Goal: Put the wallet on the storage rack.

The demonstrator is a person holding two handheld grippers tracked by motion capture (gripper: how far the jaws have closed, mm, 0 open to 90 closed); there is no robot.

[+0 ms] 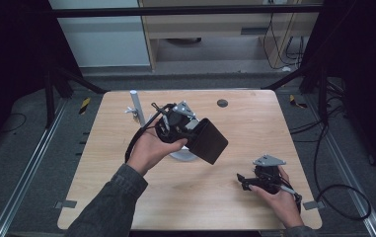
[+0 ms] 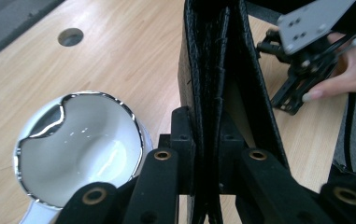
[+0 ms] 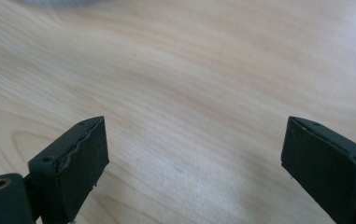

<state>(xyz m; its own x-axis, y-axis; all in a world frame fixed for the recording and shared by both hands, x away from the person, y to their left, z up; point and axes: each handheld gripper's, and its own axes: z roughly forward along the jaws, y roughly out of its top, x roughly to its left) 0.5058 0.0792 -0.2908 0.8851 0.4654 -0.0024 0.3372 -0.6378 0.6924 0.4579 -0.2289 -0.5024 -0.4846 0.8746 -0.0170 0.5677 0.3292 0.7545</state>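
White stand [image 1: 137, 106] at far left of the table [image 1: 254, 123], its round base [image 2: 80, 140] just below the left gripper [image 1: 175, 123]; that gripper is clamped on a black wallet [image 1: 210, 140], lifted clear at centre, probably for carrying; near right, the right gripper [image 1: 247, 181] rests low with jaws wide and nothing between, seemingly having finished its part.

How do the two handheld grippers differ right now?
The left gripper is shut on a black wallet; the right gripper stands open with nothing between its jaws. The left gripper is held up above the white stand; the right gripper sits low, close to the table. Both have black jaws and a grey plate on top.
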